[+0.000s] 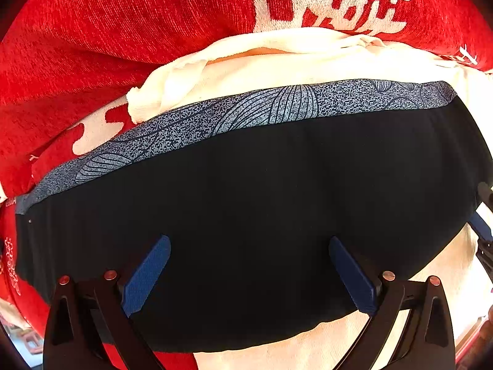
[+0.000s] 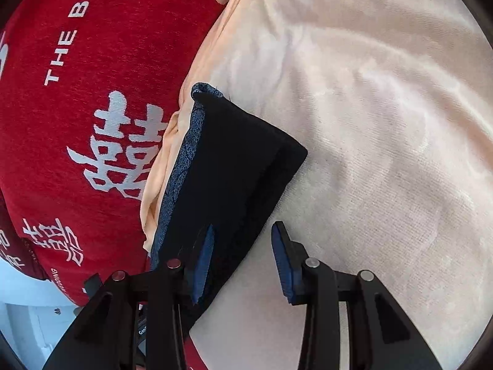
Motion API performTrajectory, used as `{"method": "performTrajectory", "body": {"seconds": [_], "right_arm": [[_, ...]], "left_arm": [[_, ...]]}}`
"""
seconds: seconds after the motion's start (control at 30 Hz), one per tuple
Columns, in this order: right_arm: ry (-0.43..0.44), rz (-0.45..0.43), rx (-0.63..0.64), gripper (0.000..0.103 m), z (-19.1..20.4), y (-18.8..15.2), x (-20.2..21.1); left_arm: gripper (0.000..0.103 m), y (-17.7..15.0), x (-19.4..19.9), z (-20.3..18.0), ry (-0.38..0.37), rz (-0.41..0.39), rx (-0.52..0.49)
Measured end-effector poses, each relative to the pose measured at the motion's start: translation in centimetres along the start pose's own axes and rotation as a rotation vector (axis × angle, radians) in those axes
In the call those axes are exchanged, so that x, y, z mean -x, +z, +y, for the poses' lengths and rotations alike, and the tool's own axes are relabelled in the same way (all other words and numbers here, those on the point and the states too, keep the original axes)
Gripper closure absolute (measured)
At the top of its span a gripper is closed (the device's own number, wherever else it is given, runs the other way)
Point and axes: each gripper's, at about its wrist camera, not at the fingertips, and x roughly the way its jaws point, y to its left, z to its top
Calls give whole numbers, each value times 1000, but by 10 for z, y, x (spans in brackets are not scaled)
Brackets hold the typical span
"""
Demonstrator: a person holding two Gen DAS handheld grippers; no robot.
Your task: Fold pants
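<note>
The pants are black with a blue-grey patterned waistband, folded into a compact block on a cream towel. My left gripper is open just above the black fabric, its blue fingers apart, holding nothing. In the right wrist view the folded pants lie as a narrow block, waistband on the left. My right gripper is open at the near end of the block, its left finger over the fabric, its right finger over the towel.
The cream towel lies on a red cloth with white characters that spreads left and beyond. The towel's edge is bunched beside the waistband. Part of the other gripper shows at the right edge.
</note>
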Motion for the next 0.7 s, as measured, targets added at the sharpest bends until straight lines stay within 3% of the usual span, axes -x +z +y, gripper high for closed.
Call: {"method": "performTrajectory", "body": {"seconds": [0.33,0.37,0.43,0.5,0.57,0.6,0.67,0.7], "right_arm": [[170,-78,16,58,7,17,-20],[170,-76,11,58,6,19,-24],[162,-75,-4,61,6,22,-29],[150,-55,-20,61,8,24,-30],[173,-30,-46,75,8,26,-27],[200,-27,-53,89,7,26,-25],[263,-19,-59,89,10,24,-19],[278,-20,-56,89,12,22,-17]], "left_arm": [[0,-11,6,6,-16,-5,-12],[1,-9,9,8,-10,3,-12],[19,-3,20,12,15,-17,-13],[21,1,33,14,5,-48,-23],[21,5,40,12,4,-88,-37],[21,7,41,7,6,-109,-54],[21,9,30,-7,0,-108,-82],[21,8,16,-17,-17,-67,-107]]}}
